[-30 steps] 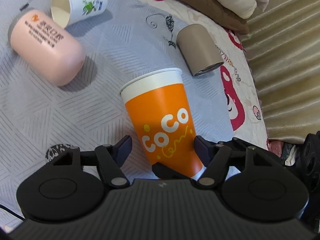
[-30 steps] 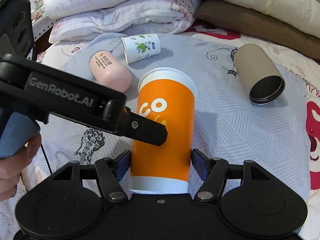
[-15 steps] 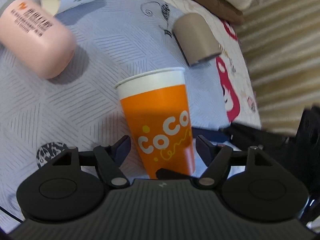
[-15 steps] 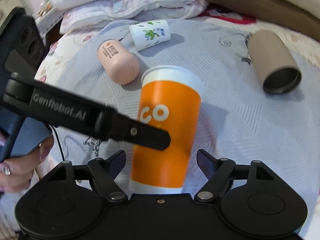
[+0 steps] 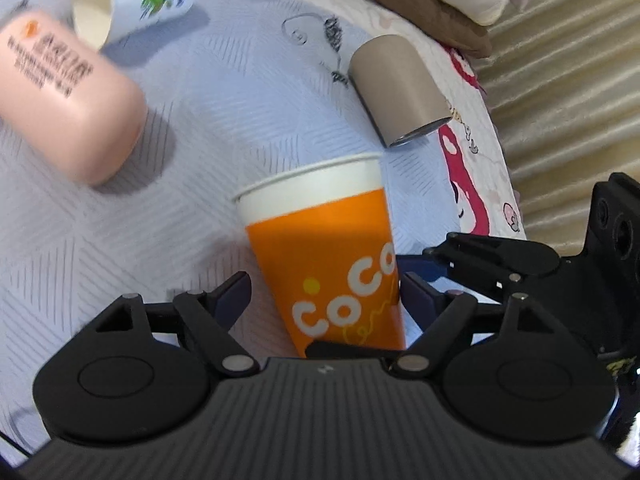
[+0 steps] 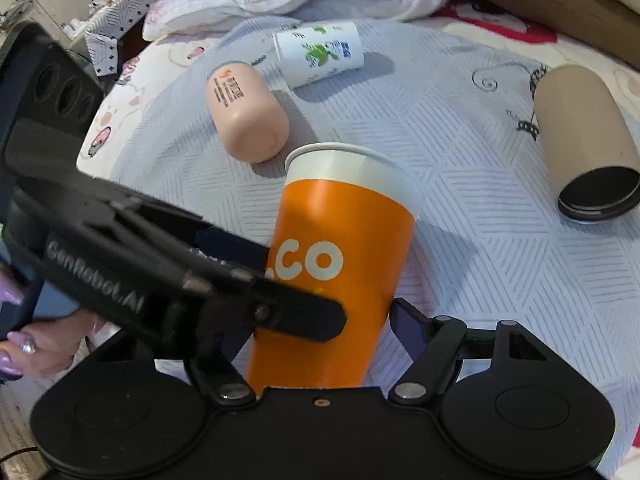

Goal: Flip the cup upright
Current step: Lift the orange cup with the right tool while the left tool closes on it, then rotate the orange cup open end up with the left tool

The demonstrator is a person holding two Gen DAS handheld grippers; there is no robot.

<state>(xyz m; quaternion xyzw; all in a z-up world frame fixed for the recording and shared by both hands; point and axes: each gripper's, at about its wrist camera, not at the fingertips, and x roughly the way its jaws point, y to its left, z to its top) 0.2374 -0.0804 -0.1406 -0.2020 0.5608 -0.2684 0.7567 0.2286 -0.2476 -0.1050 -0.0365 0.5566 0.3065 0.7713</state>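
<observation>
The orange COCO paper cup (image 5: pixel 332 256) stands rim-up between the wide-apart fingers of both the left gripper (image 5: pixel 326 294) and the right gripper (image 6: pixel 320 320), so I judge release is in hand, and next both must retreat without knocking it.

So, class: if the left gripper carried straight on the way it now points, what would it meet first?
The orange cup. It already stands between the fingers of the left gripper, so its side wall would probably run into the gripper's body. The tan tumbler lies farther on.
</observation>
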